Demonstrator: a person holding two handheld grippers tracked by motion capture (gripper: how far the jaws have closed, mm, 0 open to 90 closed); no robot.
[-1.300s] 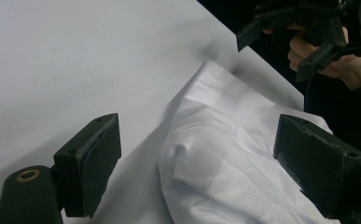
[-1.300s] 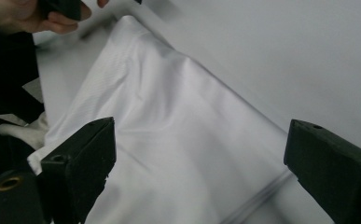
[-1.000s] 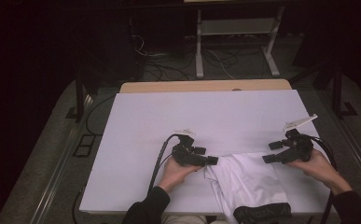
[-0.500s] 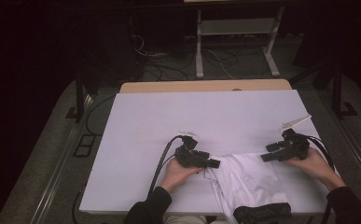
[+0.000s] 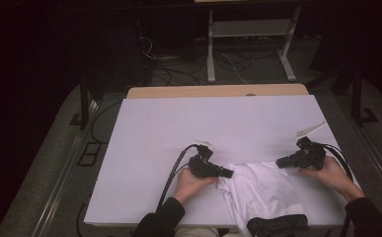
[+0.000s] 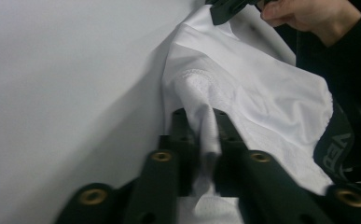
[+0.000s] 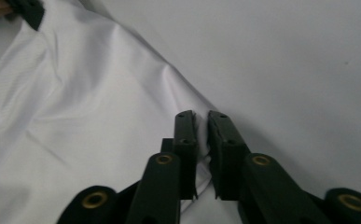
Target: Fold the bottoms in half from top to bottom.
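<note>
A white garment [image 5: 262,190] with a black waistband [image 5: 277,226] lies at the near edge of the white table [image 5: 203,123]. My left gripper [image 5: 230,173] lies at the garment's left corner, and its jaws have just been closing. They now stand shut on a bunched fold of the white cloth [image 6: 206,135]. At the garment's right corner my right gripper [image 5: 279,163] has also just been closing. It is shut on the thin cloth edge [image 7: 202,140]. Both grippers lie low on the table and point toward each other.
A strip of wooden tabletop [image 5: 218,91] shows behind the white sheet. Cables [image 5: 178,64] and a metal stand [image 5: 248,29] sit on the dark floor beyond. The grippers' black cables trail back along the person's forearms [image 5: 171,177].
Both pairs of jaws went from open to closed on the garment's top corners. The hands stayed almost where they were, and the cloth puckered a little at the left corner.
</note>
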